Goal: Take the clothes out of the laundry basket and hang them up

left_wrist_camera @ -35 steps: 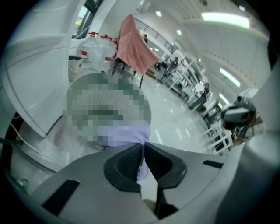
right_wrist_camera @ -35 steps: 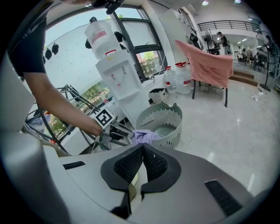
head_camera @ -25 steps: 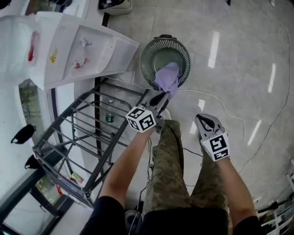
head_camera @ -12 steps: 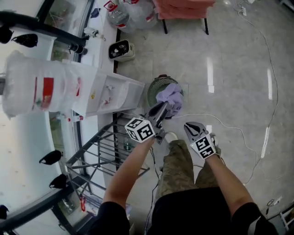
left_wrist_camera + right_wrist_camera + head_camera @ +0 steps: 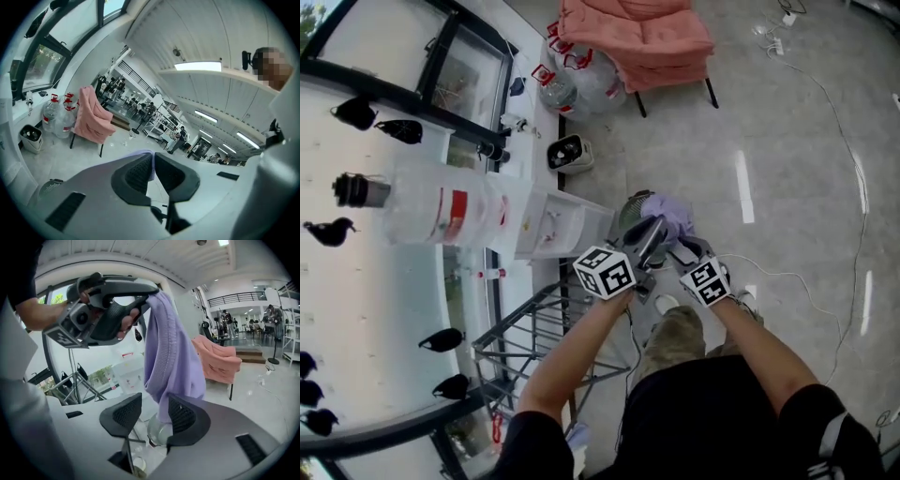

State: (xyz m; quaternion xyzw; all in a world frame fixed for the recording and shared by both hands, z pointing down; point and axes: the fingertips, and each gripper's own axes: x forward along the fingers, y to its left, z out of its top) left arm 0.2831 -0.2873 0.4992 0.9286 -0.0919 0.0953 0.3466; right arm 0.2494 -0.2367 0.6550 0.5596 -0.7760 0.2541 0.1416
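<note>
A lilac garment [image 5: 669,212] hangs above the round mesh laundry basket [image 5: 630,208], with my left gripper [image 5: 654,232] shut on its top edge. In the left gripper view only a thin strip of the cloth [image 5: 149,161] shows between the closed pads. The right gripper [image 5: 690,249] is close beside it, to the right. In the right gripper view the garment [image 5: 171,348] drops from the left gripper [image 5: 149,295] into the gap of my right gripper [image 5: 154,414]. Those jaws have just been opening; the cloth lies against the right pad, unpinched. The basket [image 5: 157,430] shows below.
A dark metal drying rack [image 5: 534,337] stands at my lower left, beside a white cabinet [image 5: 553,220]. Black hangers [image 5: 441,337] line a bar at the left. A pink armchair [image 5: 637,37] and water bottles [image 5: 567,80] are further off. A white cable [image 5: 787,277] lies on the floor.
Both grippers have risen, and the left one has lifted the garment out of the basket. The right gripper has closed in on the cloth and its jaws have parted.
</note>
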